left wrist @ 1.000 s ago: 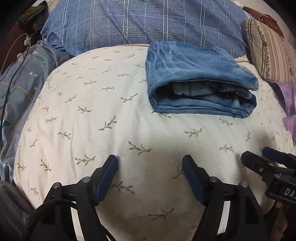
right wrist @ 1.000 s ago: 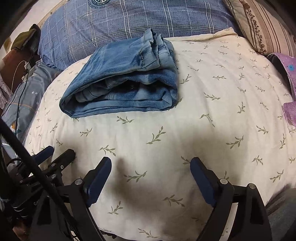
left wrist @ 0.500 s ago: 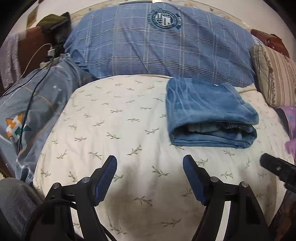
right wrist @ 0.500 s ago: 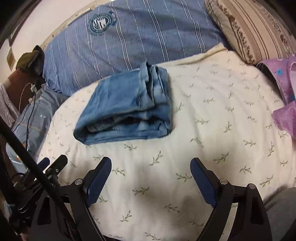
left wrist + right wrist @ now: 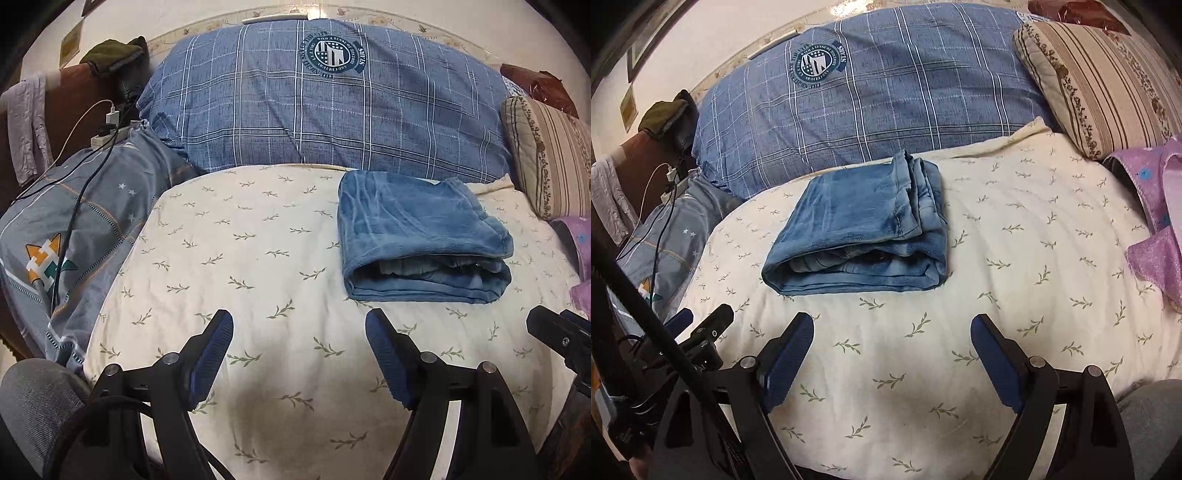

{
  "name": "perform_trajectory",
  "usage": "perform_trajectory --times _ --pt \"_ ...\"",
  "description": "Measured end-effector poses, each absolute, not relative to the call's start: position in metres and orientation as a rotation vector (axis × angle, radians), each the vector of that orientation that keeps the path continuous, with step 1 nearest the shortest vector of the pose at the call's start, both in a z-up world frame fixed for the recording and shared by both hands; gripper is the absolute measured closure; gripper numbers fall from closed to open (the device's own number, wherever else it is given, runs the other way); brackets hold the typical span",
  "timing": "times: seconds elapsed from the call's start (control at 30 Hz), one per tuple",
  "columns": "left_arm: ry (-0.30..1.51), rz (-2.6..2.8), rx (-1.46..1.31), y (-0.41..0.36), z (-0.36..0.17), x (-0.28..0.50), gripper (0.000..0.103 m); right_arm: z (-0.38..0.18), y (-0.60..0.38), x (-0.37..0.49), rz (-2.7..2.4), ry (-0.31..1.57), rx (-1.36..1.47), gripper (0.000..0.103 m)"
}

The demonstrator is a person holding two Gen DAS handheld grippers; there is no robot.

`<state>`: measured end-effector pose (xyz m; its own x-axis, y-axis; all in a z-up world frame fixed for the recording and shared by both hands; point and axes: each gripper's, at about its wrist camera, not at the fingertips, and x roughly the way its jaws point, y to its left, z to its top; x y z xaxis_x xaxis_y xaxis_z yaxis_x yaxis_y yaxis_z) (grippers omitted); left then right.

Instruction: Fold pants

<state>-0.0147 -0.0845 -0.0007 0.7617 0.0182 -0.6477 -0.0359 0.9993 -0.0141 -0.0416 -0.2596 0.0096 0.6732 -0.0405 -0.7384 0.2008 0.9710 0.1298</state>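
Observation:
The blue denim pants [image 5: 421,236] lie folded into a compact rectangular bundle on the cream leaf-print bedsheet [image 5: 258,258], with the open layered edge facing me. They also show in the right wrist view [image 5: 860,229]. My left gripper [image 5: 299,332] is open and empty, low over the sheet, well short and left of the bundle. My right gripper [image 5: 892,336] is open and empty, also short of the bundle. The right gripper's tip shows at the left view's right edge [image 5: 554,334].
A large blue plaid pillow [image 5: 325,99] lies behind the pants. A striped pillow [image 5: 1100,77] and purple cloth [image 5: 1160,236] are at the right. A grey quilt [image 5: 74,229] with charger cables [image 5: 74,206] lies at the left.
Both grippers have drawn back and up from the folded pants, which now look smaller and farther. The pants have not moved. Both grippers stay open.

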Motion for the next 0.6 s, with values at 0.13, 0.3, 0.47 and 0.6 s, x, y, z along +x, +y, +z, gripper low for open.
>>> perform_trajectory --times 0.13,0.3,0.47,0.6 --pt "0.703 0.025 -0.025 -0.0833 -0.001 -0.0152 0.028 0.0074 -0.2596 -0.0406 -0.142 0.827 0.203 0.015" --pt "0.719 0.014 -0.02 -0.0818 -0.003 -0.0108 0.028 0.0046 -0.2591 -0.0398 -0.14 0.833 0.202 0.015" --pt "0.715 0.004 -0.015 -0.0821 -0.0022 -0.0096 0.028 0.0026 -0.2556 -0.0401 -0.14 0.839 0.195 0.015" --pt "0.707 0.008 -0.011 -0.0845 -0.0014 -0.012 0.028 0.0026 -0.2536 -0.0402 -0.142 0.839 0.195 0.015"
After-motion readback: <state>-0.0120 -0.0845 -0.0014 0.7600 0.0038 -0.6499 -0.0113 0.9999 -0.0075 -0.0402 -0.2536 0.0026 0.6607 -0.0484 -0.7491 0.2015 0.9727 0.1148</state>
